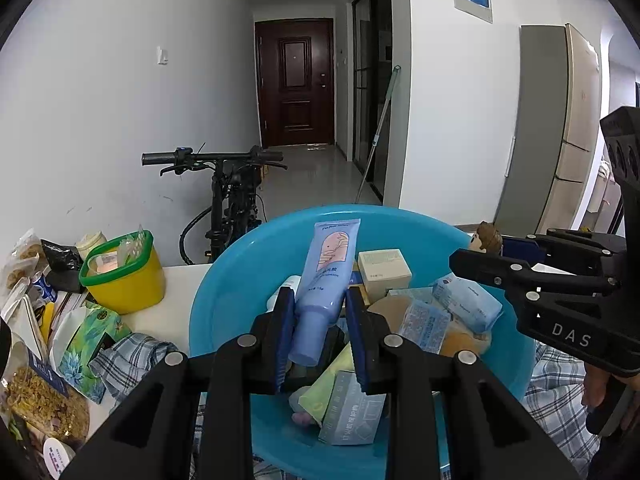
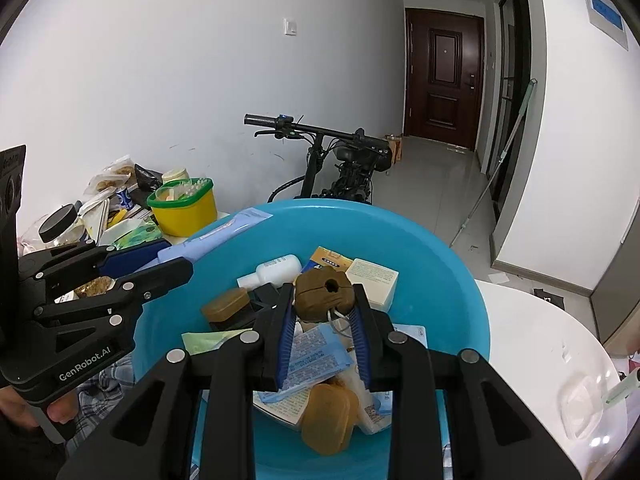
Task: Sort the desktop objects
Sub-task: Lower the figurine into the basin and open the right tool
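A blue plastic basin [image 1: 224, 300] [image 2: 440, 264] on the white table holds several small boxes, packets and bottles. My left gripper [image 1: 320, 300] is shut on a pale blue tube [image 1: 326, 280] and holds it upright above the basin; the tube also shows in the right wrist view [image 2: 224, 232]. My right gripper [image 2: 324, 300] is shut on a small brown-haired doll head [image 2: 324, 294], above the basin; it shows in the left wrist view [image 1: 486, 238] at the basin's right rim.
A yellow tub with a green rim [image 1: 124, 276] [image 2: 186, 210] stands left of the basin, beside a heap of snack bags [image 1: 36, 320]. A checked cloth [image 1: 128, 356] lies under the basin. A bicycle [image 1: 228, 196] stands behind the table.
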